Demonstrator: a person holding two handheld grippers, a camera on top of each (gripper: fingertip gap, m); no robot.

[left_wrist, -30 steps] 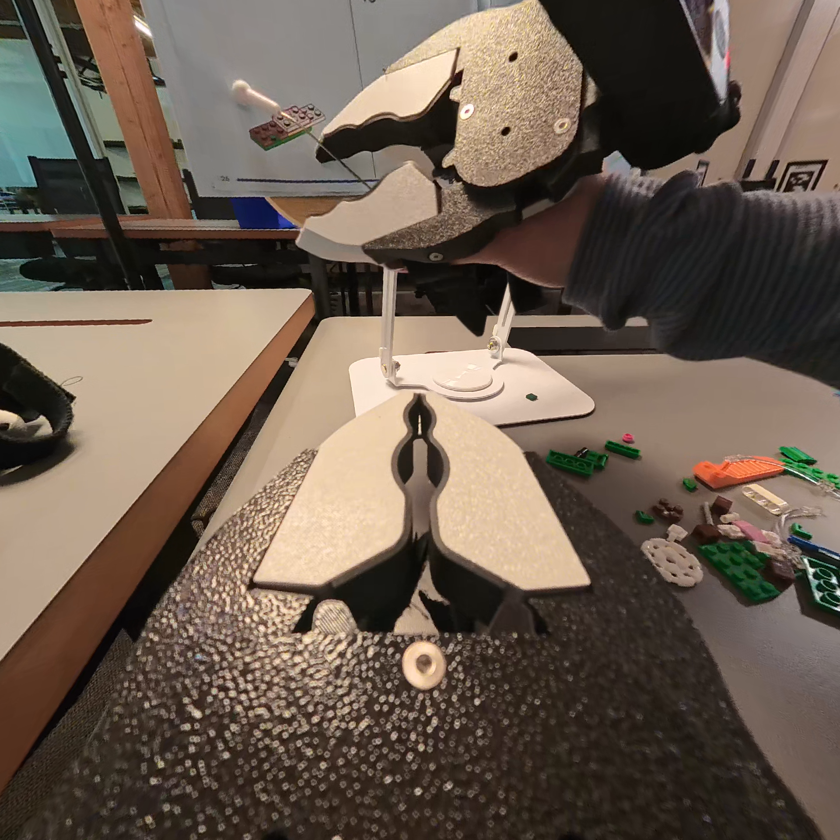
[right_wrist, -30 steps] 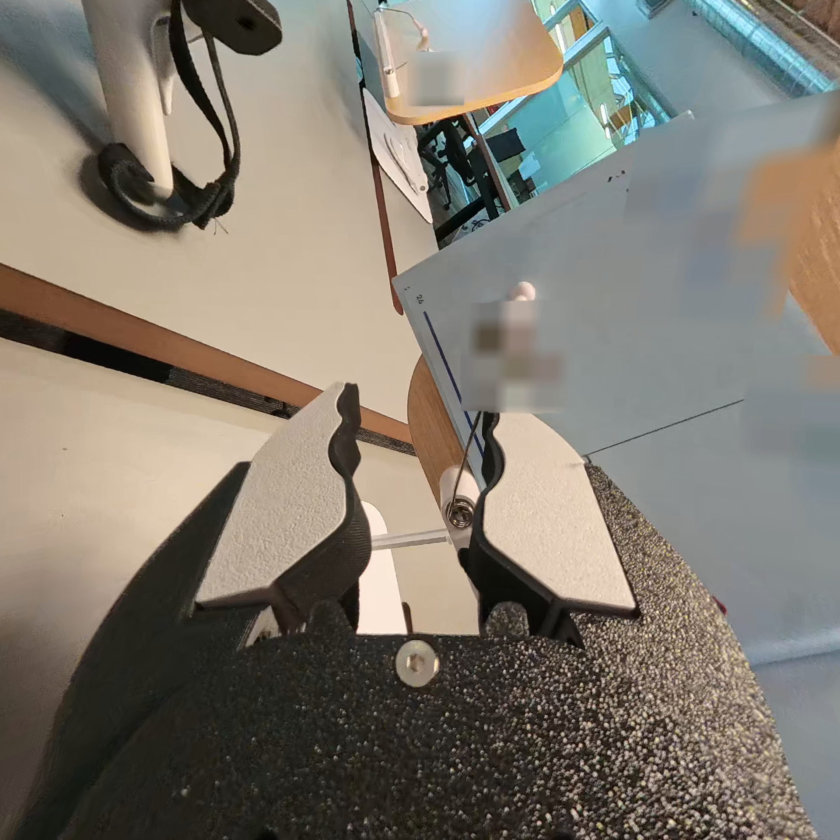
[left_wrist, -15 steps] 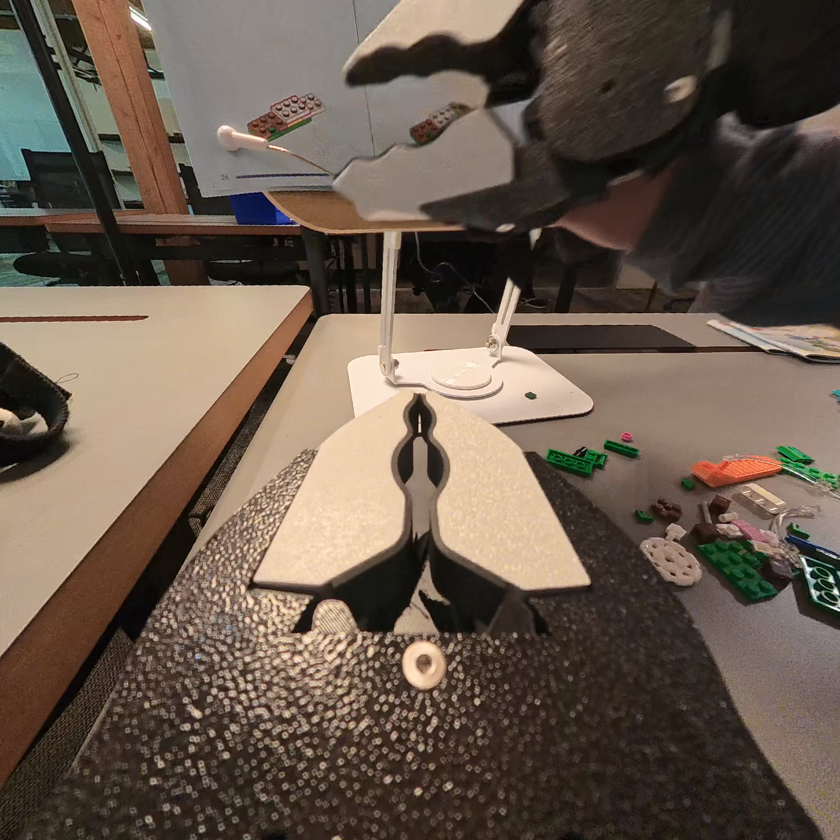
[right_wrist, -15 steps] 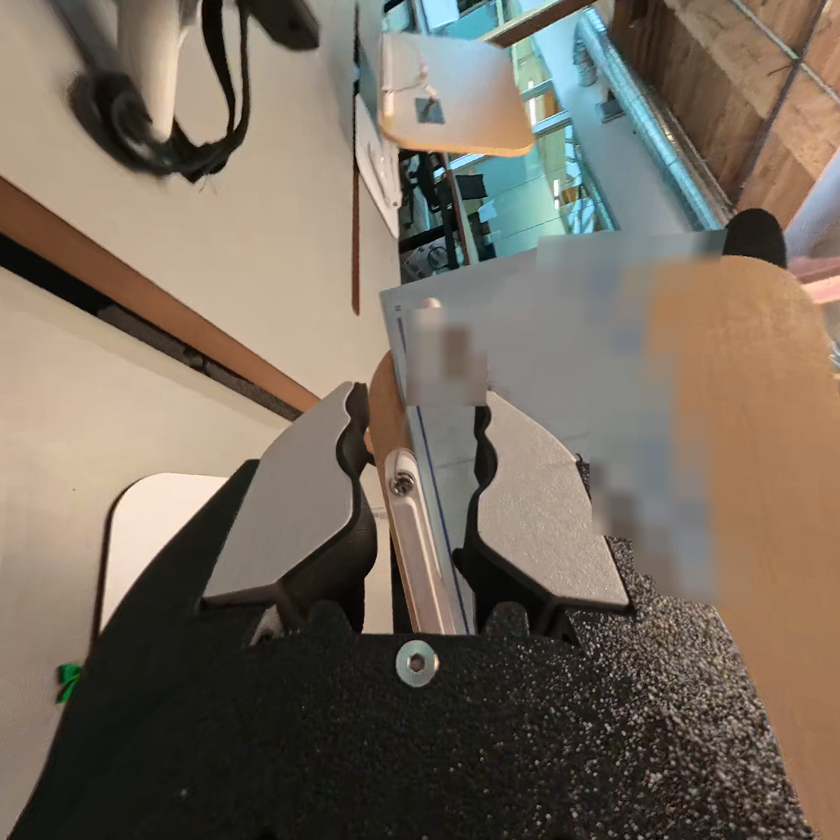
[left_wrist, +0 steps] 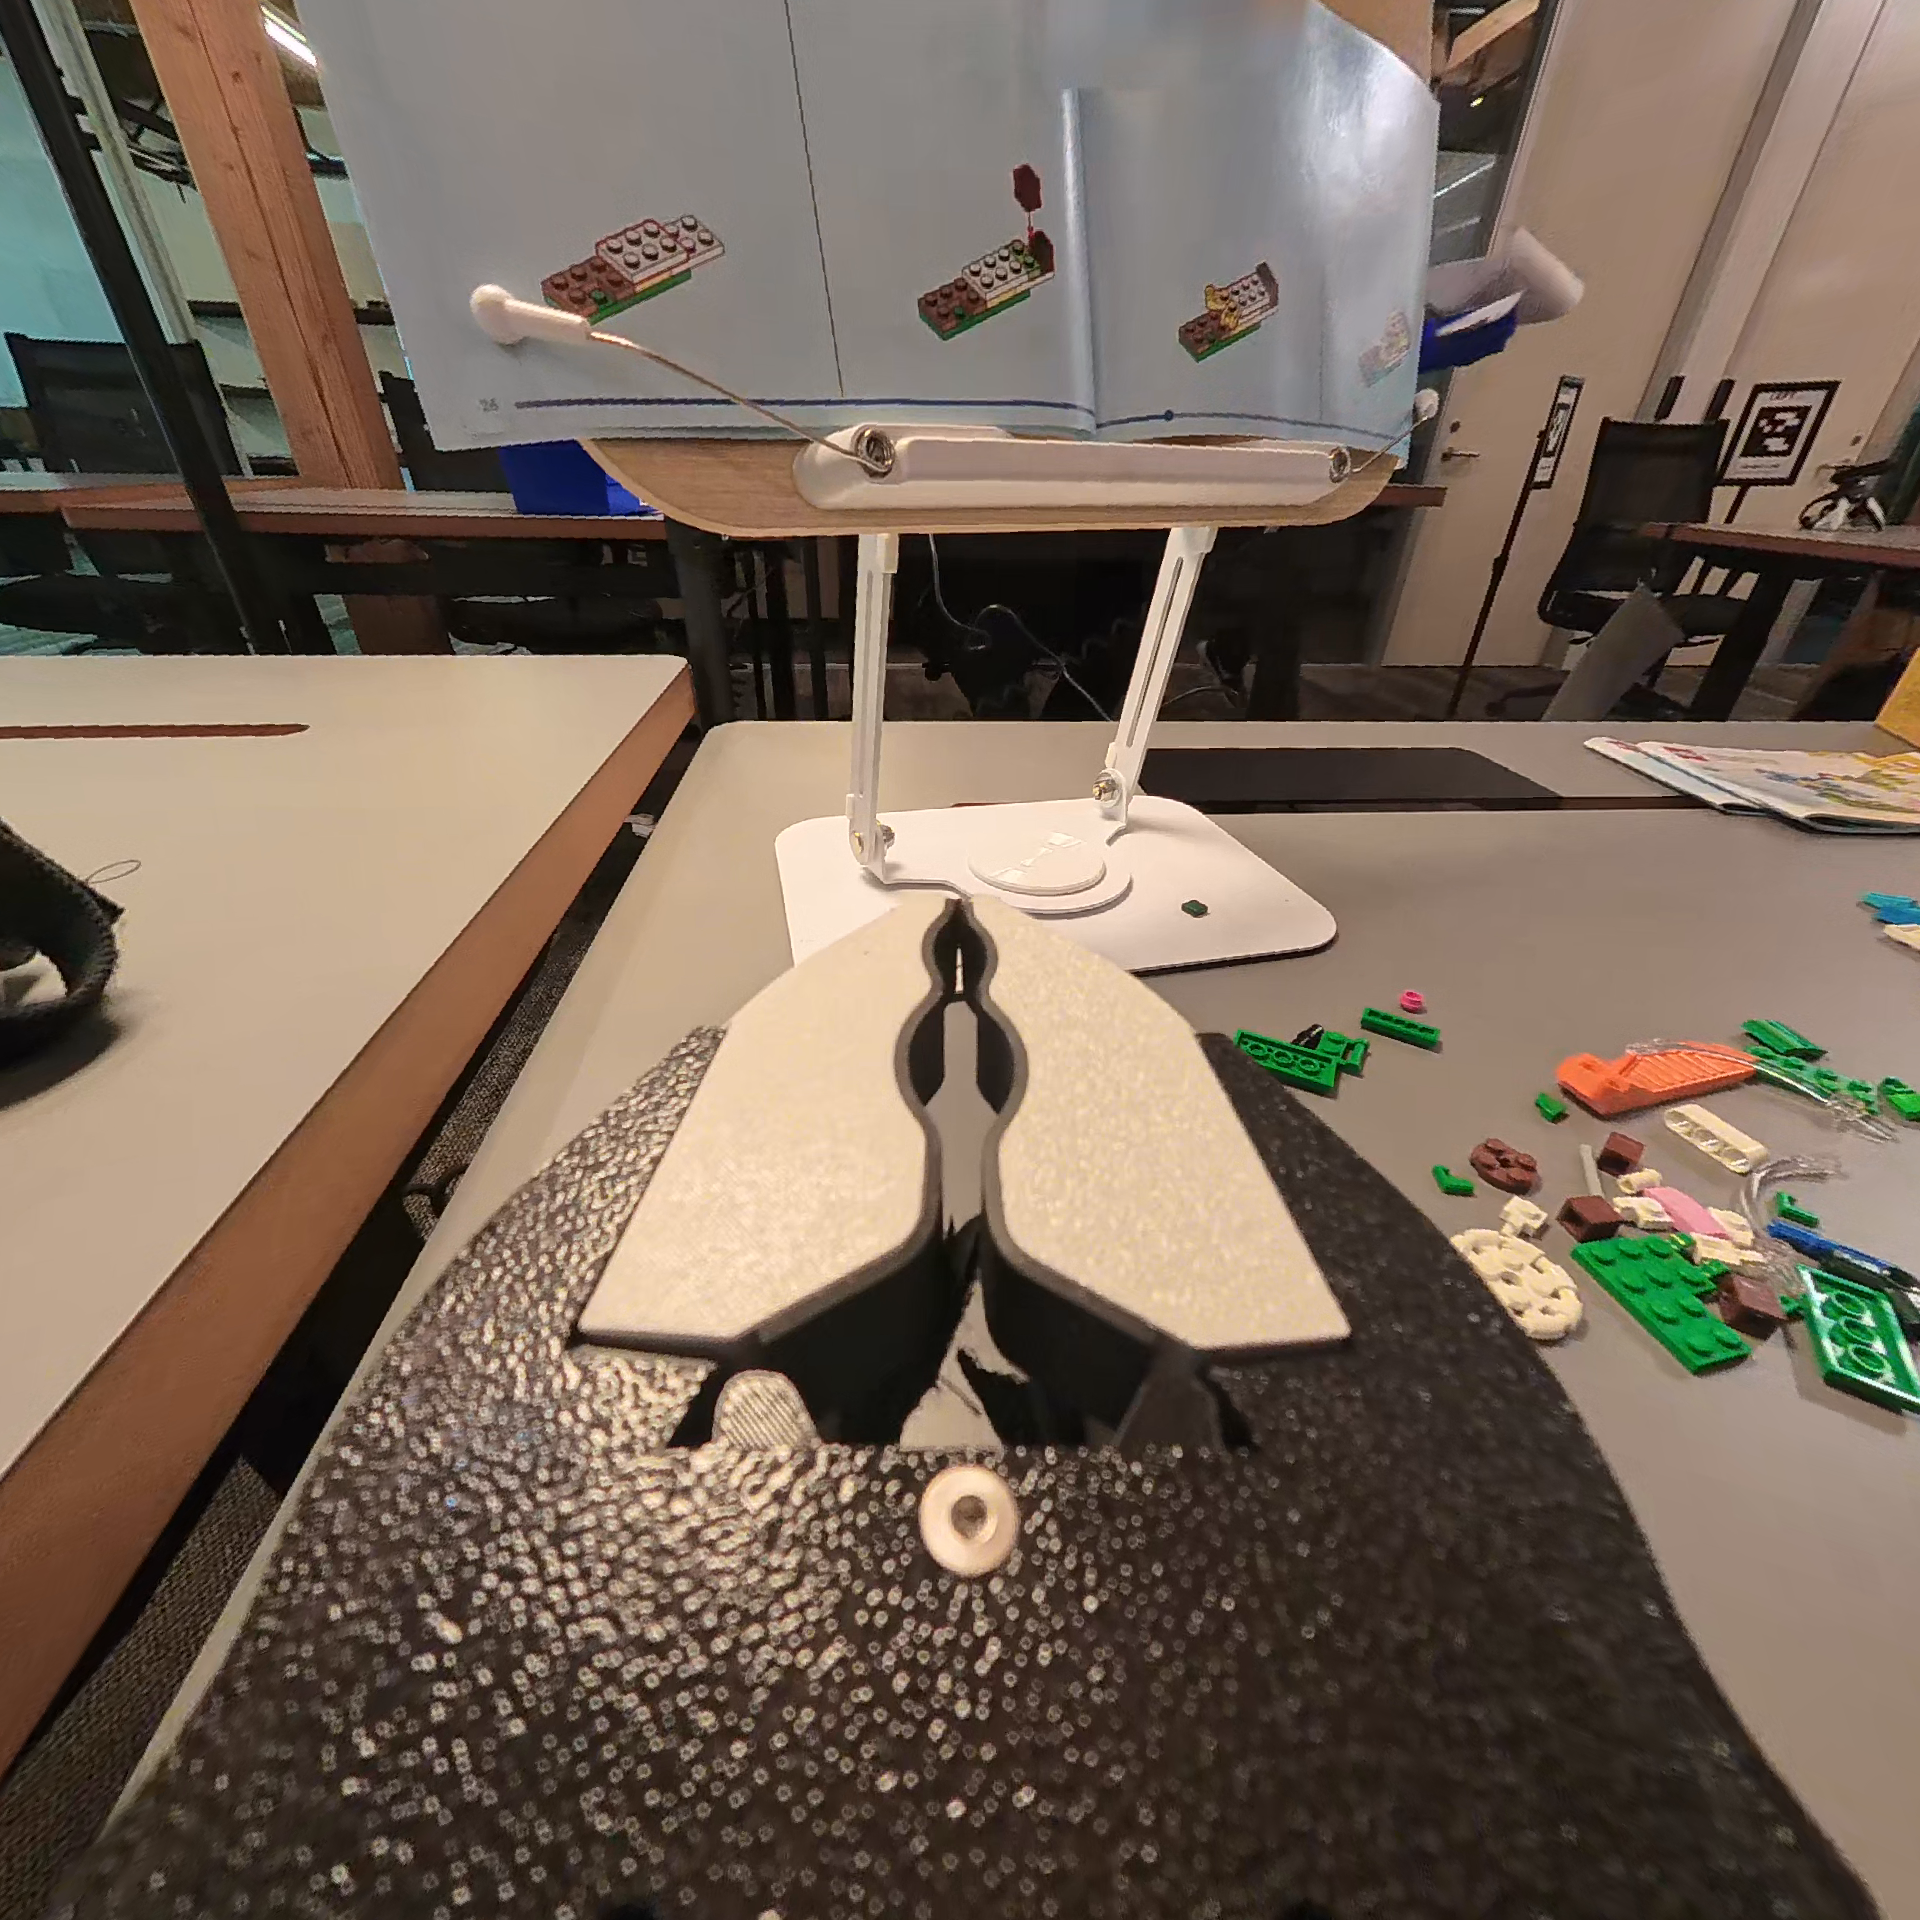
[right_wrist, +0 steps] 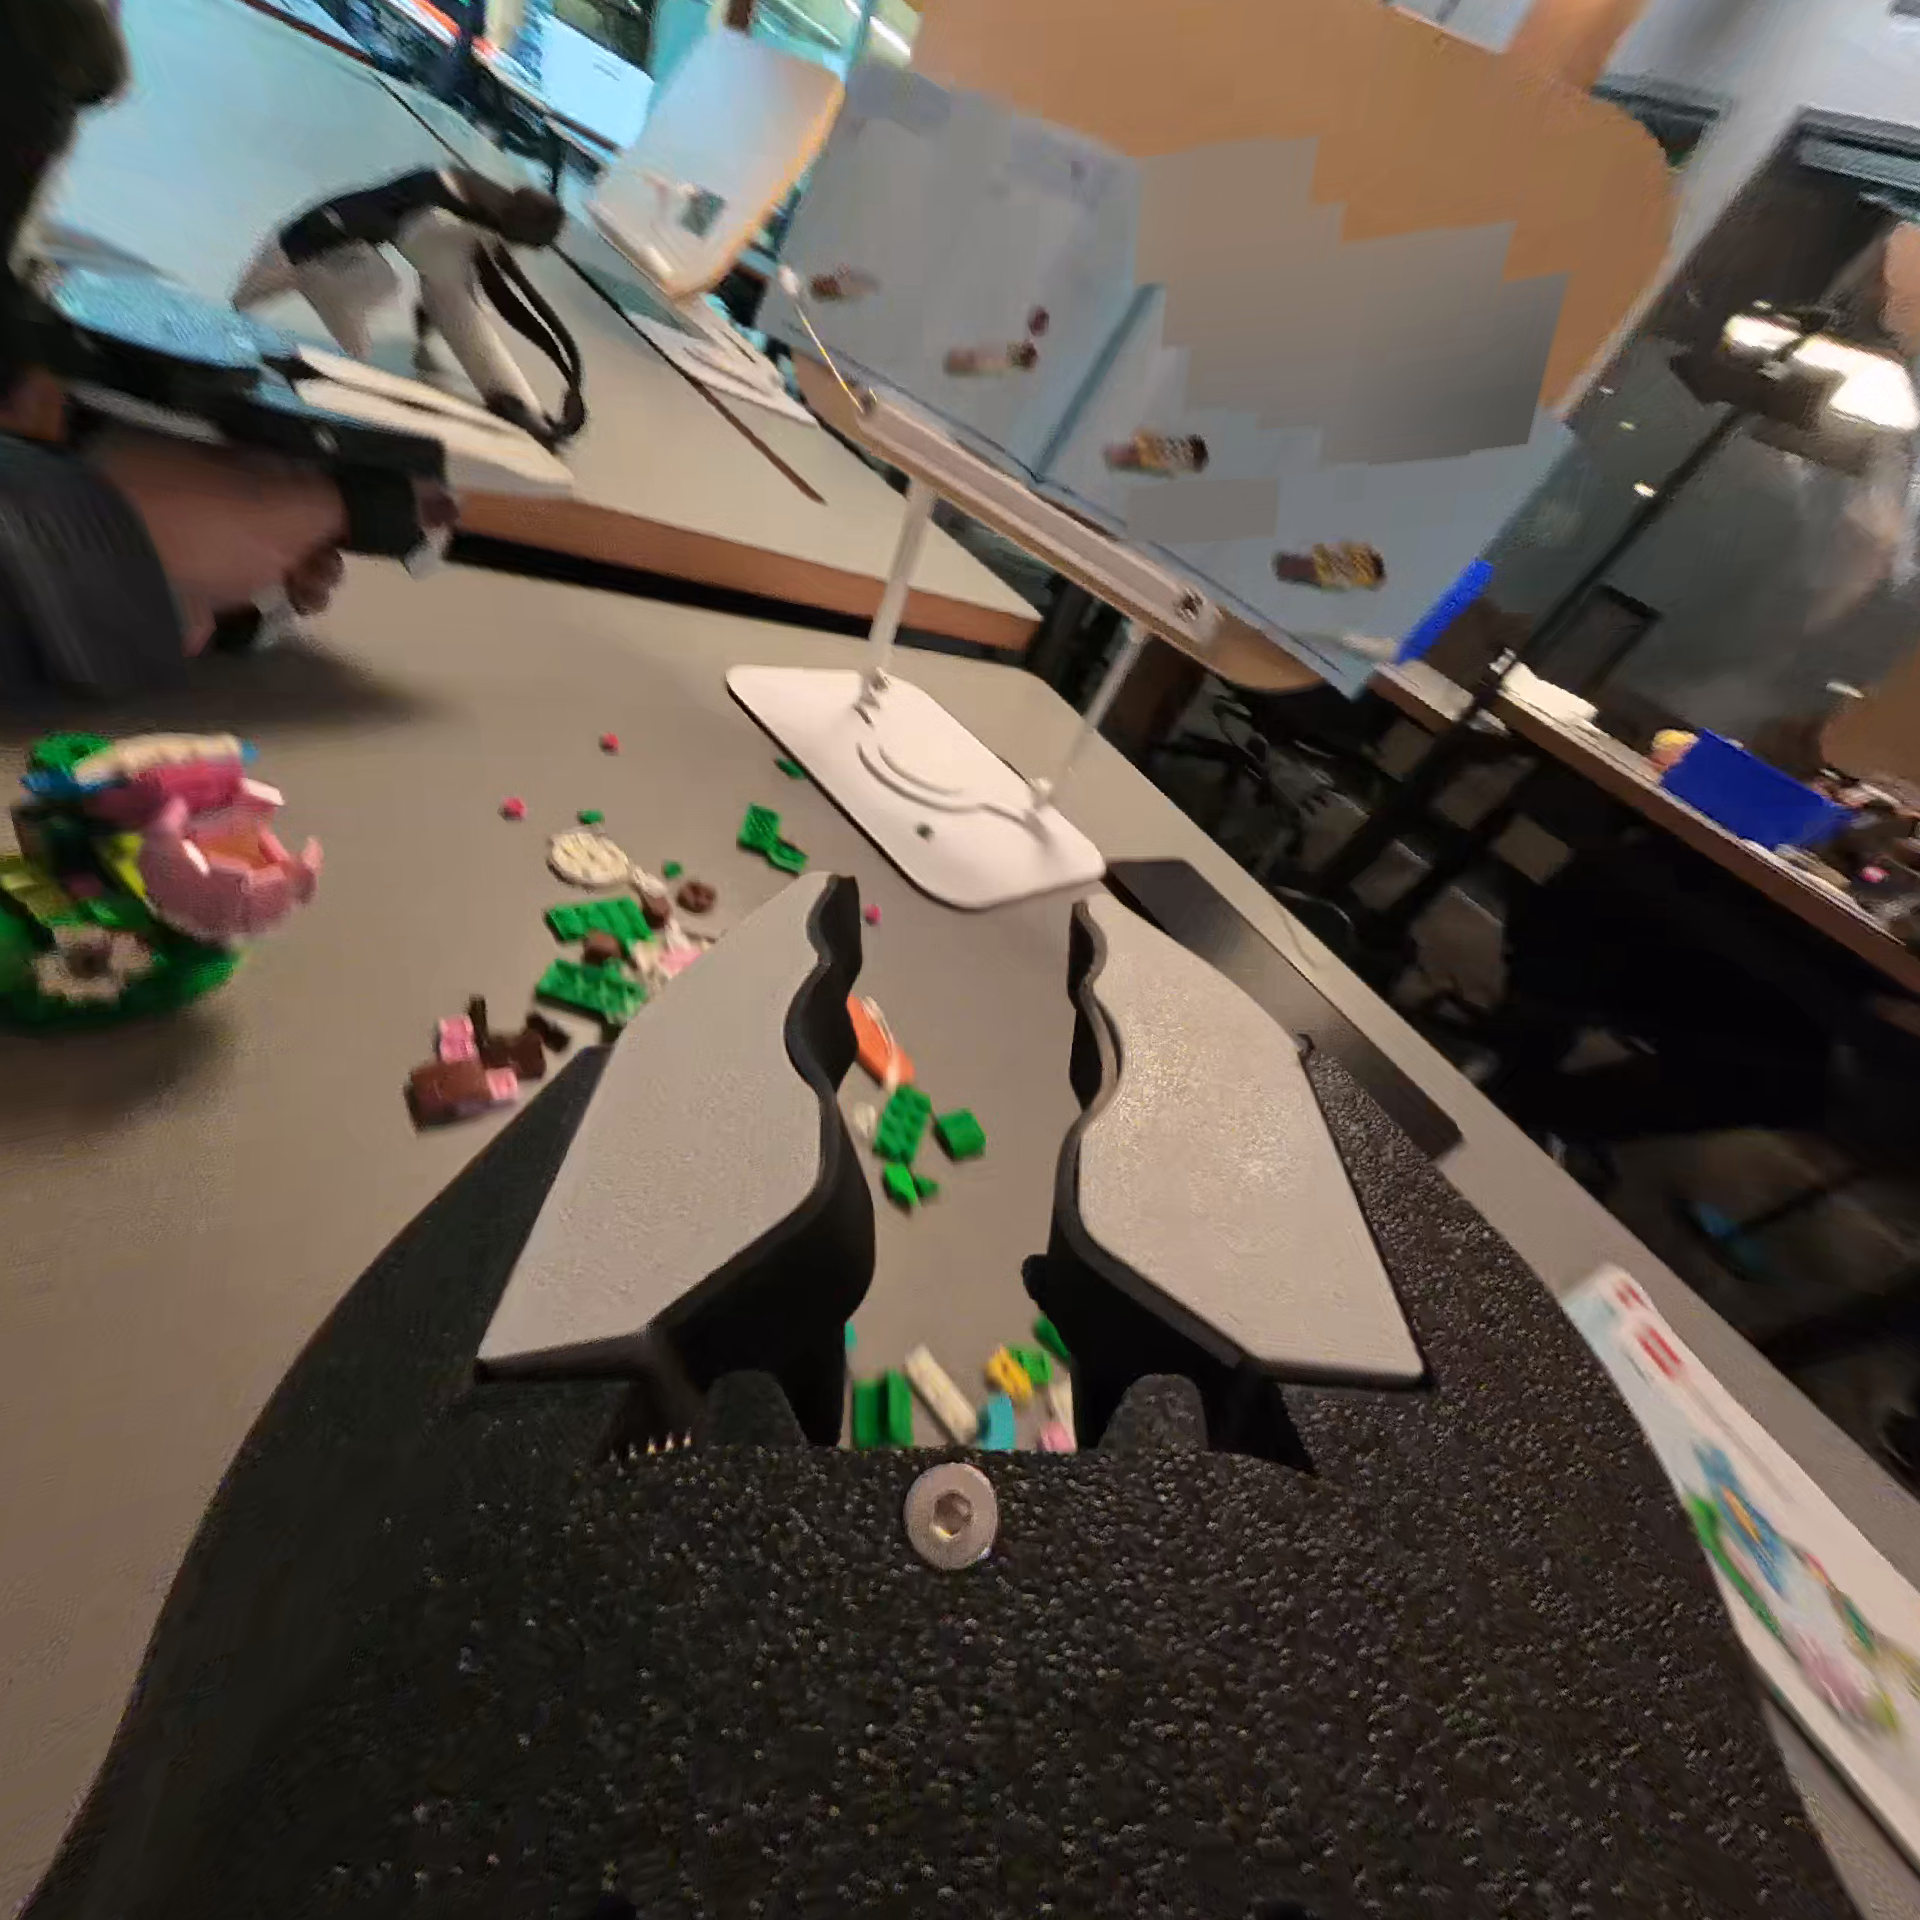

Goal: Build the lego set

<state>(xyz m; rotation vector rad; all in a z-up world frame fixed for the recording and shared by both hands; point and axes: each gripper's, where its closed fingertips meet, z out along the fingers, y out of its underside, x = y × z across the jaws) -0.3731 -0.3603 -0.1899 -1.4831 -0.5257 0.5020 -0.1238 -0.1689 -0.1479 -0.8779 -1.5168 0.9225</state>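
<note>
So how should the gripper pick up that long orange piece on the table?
Probably from straight above, pinching the orange piece across its narrow width near the middle. It lies flat and long on the grey table, and green bits crowd its right end, so the long sides are freest.

Ahead of you the book stand (left_wrist: 1049, 914) sits on the table (left_wrist: 1455, 935), the instruction booklet (left_wrist: 883, 208) propped on it. Loose bricks (left_wrist: 1662, 1226) lie to its right; another booklet (left_wrist: 1766, 795) lies farther right.
</note>
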